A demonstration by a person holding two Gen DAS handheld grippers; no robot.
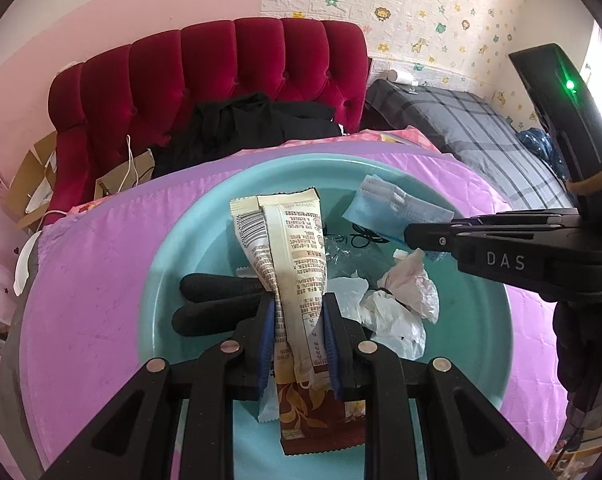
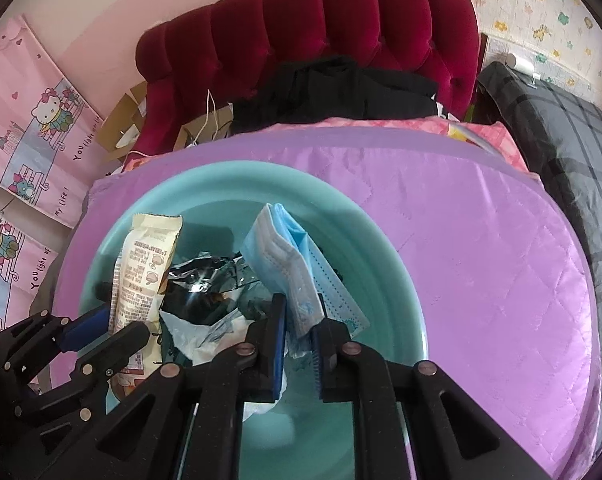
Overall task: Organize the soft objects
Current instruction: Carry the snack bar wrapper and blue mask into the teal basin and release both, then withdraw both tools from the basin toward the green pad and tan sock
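The left tool (image 1: 299,344) grips a long snack wrapper (image 1: 293,256) pointing up the frame. The right tool (image 2: 299,344) pinches a blue mask (image 2: 297,264). Both hang right over the green bowl (image 1: 161,240).

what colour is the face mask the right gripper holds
Light blue face mask, clearest in the right wrist view.

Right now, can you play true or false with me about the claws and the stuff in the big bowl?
1. The left claw is pinching a snack wrapper. True.
2. The right claw is empty. False: it grips a blue face mask.
3. The bowl is red. False: it is teal.
4. Crumpled white plastic bags lie in the bowl. True.
5. The bowl sits on a bare wooden floor. False: it rests on a purple quilted cover.
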